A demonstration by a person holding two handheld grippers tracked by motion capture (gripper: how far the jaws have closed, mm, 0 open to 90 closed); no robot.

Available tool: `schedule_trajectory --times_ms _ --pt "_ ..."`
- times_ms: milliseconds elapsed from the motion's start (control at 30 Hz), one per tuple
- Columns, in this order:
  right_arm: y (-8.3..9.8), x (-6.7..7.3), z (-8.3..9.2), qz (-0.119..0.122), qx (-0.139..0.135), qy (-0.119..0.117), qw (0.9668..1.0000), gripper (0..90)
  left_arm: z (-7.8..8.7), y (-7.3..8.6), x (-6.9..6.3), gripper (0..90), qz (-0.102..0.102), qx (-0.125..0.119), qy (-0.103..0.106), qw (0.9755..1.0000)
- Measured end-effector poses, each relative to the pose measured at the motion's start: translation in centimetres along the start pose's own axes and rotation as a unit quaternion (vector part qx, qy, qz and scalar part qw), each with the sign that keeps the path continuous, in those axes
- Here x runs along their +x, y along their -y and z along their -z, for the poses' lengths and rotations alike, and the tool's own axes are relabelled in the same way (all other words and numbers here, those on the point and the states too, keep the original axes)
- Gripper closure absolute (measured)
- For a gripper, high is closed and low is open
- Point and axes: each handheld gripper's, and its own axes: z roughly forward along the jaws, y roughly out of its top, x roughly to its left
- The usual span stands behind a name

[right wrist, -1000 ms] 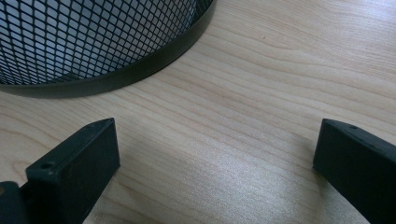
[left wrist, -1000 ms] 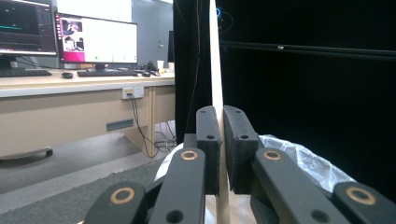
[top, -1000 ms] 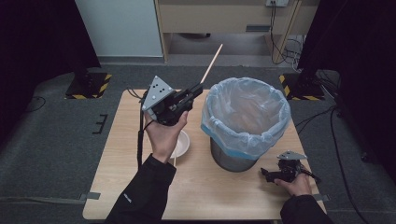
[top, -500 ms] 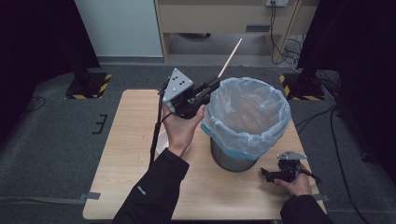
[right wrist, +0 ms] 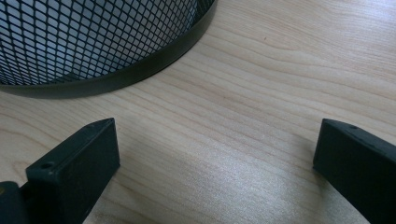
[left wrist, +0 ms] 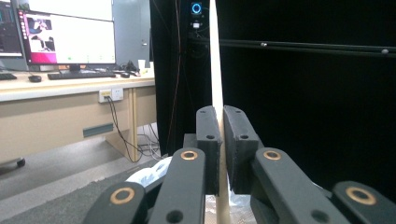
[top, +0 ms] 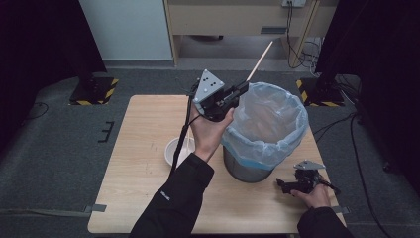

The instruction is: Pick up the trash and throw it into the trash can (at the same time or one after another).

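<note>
My left gripper (top: 241, 89) is raised beside the left rim of the mesh bin (top: 265, 130), which is lined with a pale blue bag. Its jaws are shut on a thin wooden stick (top: 259, 61) that slants up and away over the bin's far side. In the left gripper view the stick (left wrist: 215, 60) runs straight up between the closed pads (left wrist: 208, 140) of my left gripper (left wrist: 221, 116). My right gripper (top: 283, 184) rests low on the table at the bin's front right, held by a hand. In the right gripper view my right gripper (right wrist: 212, 154) has jaws wide apart over bare wood, and the mesh bin (right wrist: 98, 42) is just ahead.
A white bowl (top: 176, 151) sits on the wooden table (top: 143, 124) left of the bin, under my left forearm. Grey carpet surrounds the table. Black stands with yellow stripes (top: 91, 91) flank it at the back, and a desk stands beyond.
My left hand has carried the stick rightward from over the bowl to the bin's left rim. The right gripper has stayed put.
</note>
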Motion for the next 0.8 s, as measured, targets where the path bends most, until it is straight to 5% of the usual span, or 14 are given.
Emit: schedule_trajectory --times_ms 333,467,800 --pt "0.0 0.0 0.0 -0.001 0.000 0.000 1.0000 0.7 -2.4 0.7 0.0 84.7 -0.009 0.027 0.007 0.9996" --pt "0.0 0.0 0.0 0.001 -0.001 0.000 1.0000 0.7 -2.8 1.0 0.0 78.1 -0.011 0.035 0.015 0.9992" --pt "0.0 0.0 0.0 0.005 -0.001 -0.002 1.0000 0.7 -0.5 1.0 1.0 64.5 -0.013 0.036 0.008 0.9992"
